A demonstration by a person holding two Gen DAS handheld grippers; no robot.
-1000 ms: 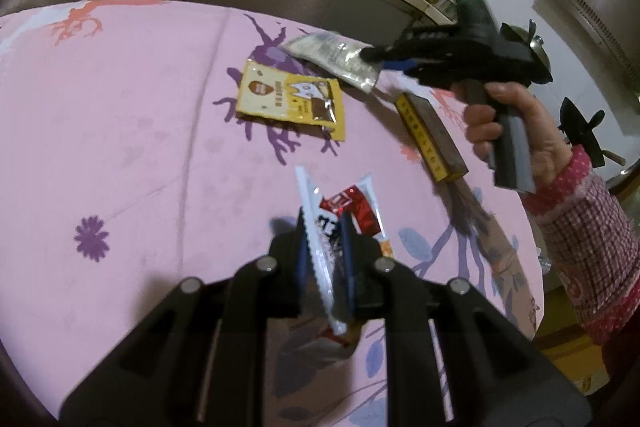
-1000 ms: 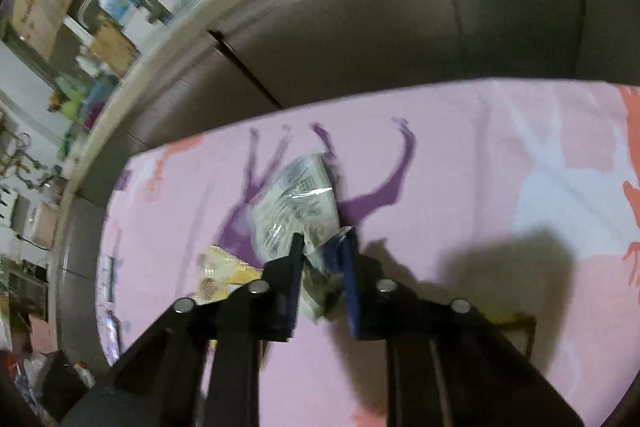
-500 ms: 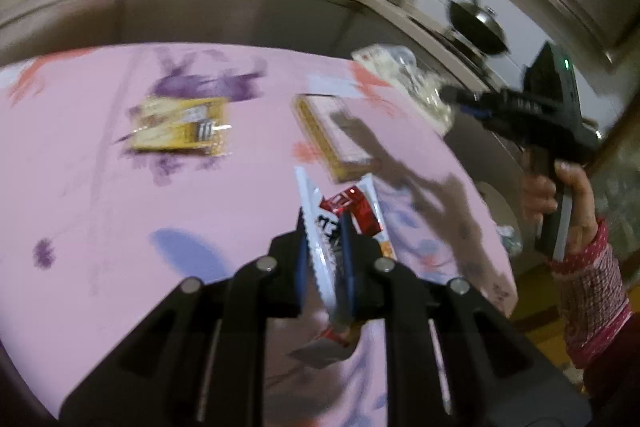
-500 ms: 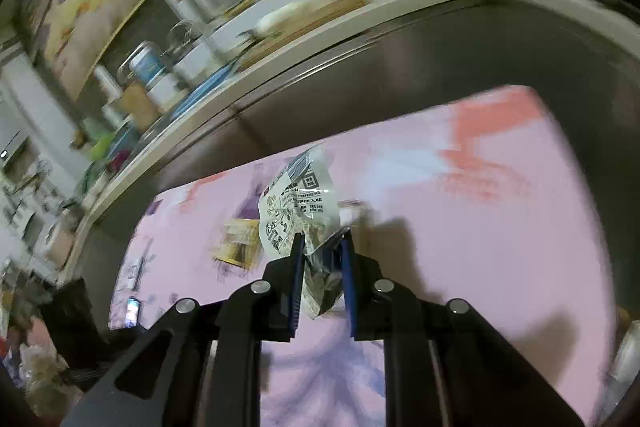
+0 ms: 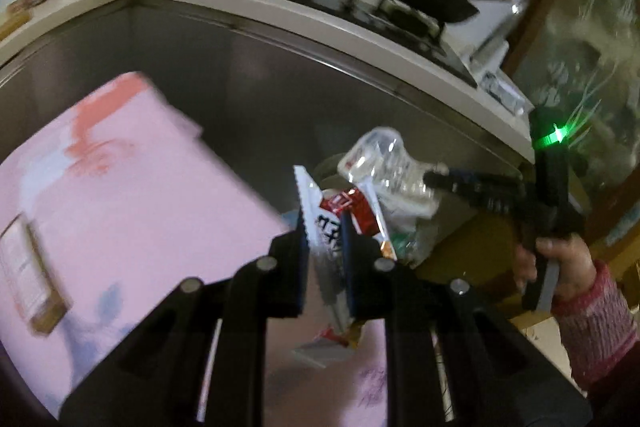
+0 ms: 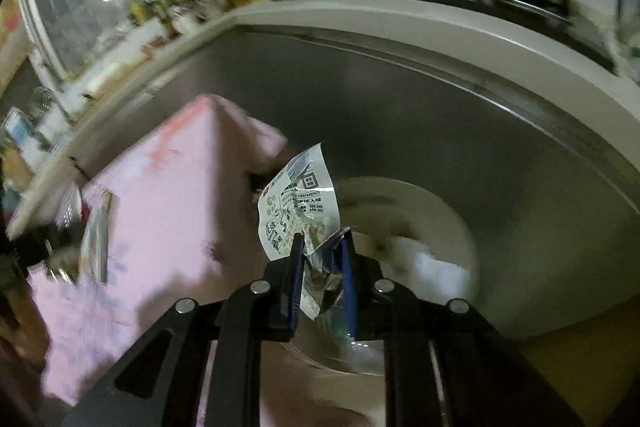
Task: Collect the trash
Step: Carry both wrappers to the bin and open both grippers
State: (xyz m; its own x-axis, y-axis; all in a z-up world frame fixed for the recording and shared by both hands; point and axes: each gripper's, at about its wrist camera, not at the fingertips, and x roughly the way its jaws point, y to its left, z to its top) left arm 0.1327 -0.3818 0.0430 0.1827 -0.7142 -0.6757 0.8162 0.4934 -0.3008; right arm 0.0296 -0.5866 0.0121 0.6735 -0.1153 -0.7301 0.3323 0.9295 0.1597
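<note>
Standing upright in left claw (image 5: 325, 241), red wrapper (image 5: 340, 211)

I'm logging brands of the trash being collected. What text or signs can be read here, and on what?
"PREFERENCE": on the clear wrapper in the right gripper, beside a QR code.
A large black Chinese character, partly hidden: on the red-and-white wrapper in the left gripper.
Other print on the clear wrapper: too small to read.
Box on the table: blurred.
</note>
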